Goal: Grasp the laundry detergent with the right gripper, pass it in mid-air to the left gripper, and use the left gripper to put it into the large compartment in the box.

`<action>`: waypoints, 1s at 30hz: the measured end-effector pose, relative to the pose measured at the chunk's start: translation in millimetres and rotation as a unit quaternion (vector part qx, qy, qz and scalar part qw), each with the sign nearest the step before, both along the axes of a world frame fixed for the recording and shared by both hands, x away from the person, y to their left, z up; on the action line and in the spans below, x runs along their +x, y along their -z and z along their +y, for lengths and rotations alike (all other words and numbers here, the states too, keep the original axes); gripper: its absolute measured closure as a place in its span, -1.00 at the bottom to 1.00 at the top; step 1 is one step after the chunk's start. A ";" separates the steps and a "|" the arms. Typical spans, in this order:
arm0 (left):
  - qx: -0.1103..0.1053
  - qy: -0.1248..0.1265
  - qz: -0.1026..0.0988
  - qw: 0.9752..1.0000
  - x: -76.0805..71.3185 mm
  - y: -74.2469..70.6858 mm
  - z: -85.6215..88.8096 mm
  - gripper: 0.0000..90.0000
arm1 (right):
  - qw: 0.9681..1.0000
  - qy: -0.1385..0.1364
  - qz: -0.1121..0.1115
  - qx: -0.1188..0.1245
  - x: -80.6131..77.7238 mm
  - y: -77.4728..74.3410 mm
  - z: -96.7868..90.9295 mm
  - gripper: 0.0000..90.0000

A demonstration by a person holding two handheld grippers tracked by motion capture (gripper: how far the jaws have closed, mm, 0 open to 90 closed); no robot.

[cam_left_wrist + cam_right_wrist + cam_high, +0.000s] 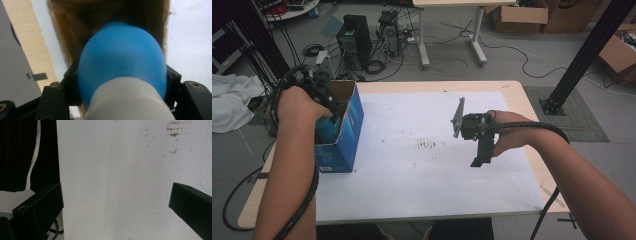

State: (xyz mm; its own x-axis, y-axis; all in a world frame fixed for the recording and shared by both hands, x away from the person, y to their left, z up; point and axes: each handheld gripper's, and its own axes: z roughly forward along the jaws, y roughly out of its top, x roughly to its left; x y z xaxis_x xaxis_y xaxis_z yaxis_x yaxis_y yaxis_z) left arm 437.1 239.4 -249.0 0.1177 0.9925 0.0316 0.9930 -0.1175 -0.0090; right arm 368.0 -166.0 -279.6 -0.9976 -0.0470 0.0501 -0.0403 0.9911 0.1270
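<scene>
The left gripper (122,82) clamped a smooth, rounded blue bulb (122,62) with a matte white neck, its black jaws pressed against both sides. The bulb sat in the open mouth of a cardboard box (343,131), glossy blue outside and raw brown inside, standing near the left edge of the table (512,92). The right gripper (480,152) hung over the white sheet (422,190) toward the right edge, its blocky black jaws spread wide with nothing between them.
</scene>
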 end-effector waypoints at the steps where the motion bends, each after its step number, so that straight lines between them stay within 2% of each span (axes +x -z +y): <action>1: -0.002 0.002 0.000 1.000 0.4 4.2 0.5 -0.16 | 1.000 0.000 0.000 0.001 -0.1 0.1 -0.1 -1.00; 7: 0.005 0.000 0.001 1.000 1.0 19.2 3.9 -0.16 | 1.000 0.001 0.003 0.003 -0.5 3.3 0.0 -1.00; 14: -0.010 -0.005 -0.008 1.000 0.6 35.4 9.0 -0.16 | 1.000 0.004 0.005 0.005 -0.4 7.2 0.2 -1.00; 15: -0.011 -0.008 -0.014 1.000 0.6 35.4 9.0 -0.16 | 1.000 0.003 0.006 0.004 -0.3 7.6 0.5 -1.00; 19: -0.008 -0.005 -0.010 1.000 1.8 36.4 6.8 -0.16 | 1.000 0.002 0.007 0.004 0.6 9.7 1.2 -1.00; 23: -0.006 -0.003 -0.020 1.000 3.1 37.3 4.5 -0.16 | 1.000 0.007 0.009 0.005 1.5 10.7 1.0 -1.00; 27: -0.004 -0.004 -0.015 1.000 3.3 37.2 4.0 -0.17 | 1.000 0.009 0.011 0.004 1.9 11.2 -0.5 -1.00; 30: -0.007 -0.006 -0.020 1.000 3.1 37.2 5.1 -0.17 | 1.000 0.011 0.011 0.006 2.3 10.9 -2.0 -1.00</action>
